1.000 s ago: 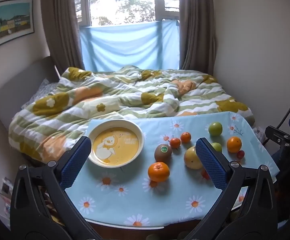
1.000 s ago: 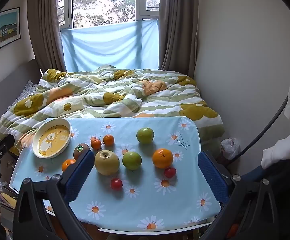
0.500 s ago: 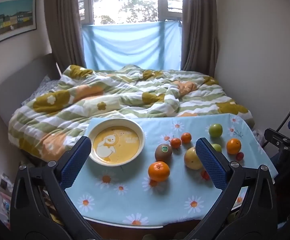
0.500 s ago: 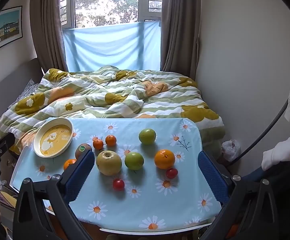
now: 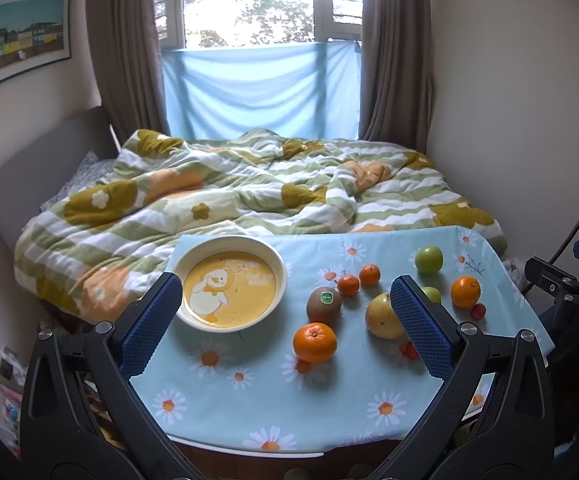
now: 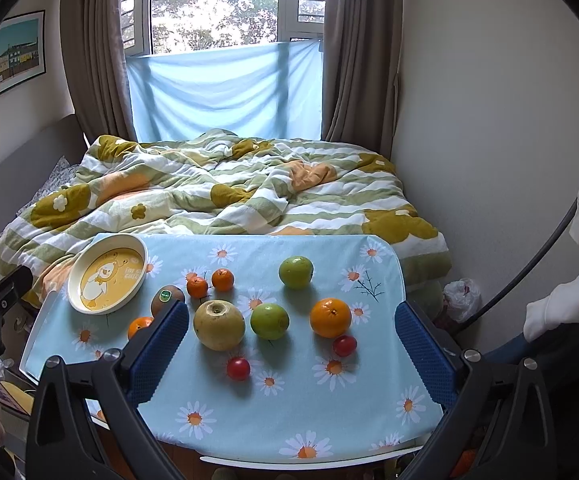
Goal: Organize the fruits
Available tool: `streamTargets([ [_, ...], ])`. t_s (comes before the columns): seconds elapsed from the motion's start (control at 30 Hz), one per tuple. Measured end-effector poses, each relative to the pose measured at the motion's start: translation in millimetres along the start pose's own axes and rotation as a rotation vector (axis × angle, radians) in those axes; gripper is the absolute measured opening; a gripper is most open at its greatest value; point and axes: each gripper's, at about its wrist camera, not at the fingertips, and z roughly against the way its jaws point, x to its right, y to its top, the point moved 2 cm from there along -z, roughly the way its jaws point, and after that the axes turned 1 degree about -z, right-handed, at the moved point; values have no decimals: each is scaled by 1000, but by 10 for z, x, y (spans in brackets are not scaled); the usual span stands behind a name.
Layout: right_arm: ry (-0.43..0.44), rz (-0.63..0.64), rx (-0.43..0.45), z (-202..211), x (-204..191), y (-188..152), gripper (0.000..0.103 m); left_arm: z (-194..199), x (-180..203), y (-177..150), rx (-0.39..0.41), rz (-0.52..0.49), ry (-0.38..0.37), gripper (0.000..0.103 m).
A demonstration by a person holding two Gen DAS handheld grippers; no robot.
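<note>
Both claws, left claw and right claw, apart and empty; pear heavy, firm, waxy: grip across widest middle; cherry tomatoes soft, squeeze lightly.

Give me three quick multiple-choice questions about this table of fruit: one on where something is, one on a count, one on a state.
1. Where does the kiwi lie?
A. in the plate
B. on the cloth beside the plate
C. on the bed

2. How many green fruits are there?
A. one
B. two
C. four

3. The plate is:
A. bare of fruit
B. full of fruit
C. upside down

Answers: 1 B, it rests on the tablecloth just right of the plate. 2 B, one far, one near. 3 A, only its duck picture shows.
</note>
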Motion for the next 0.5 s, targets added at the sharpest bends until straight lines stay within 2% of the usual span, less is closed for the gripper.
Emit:
streamTargets([
  [0.5,2,0,-2,14,6,5,103,1,-23,-6,0,-1,0,103],
])
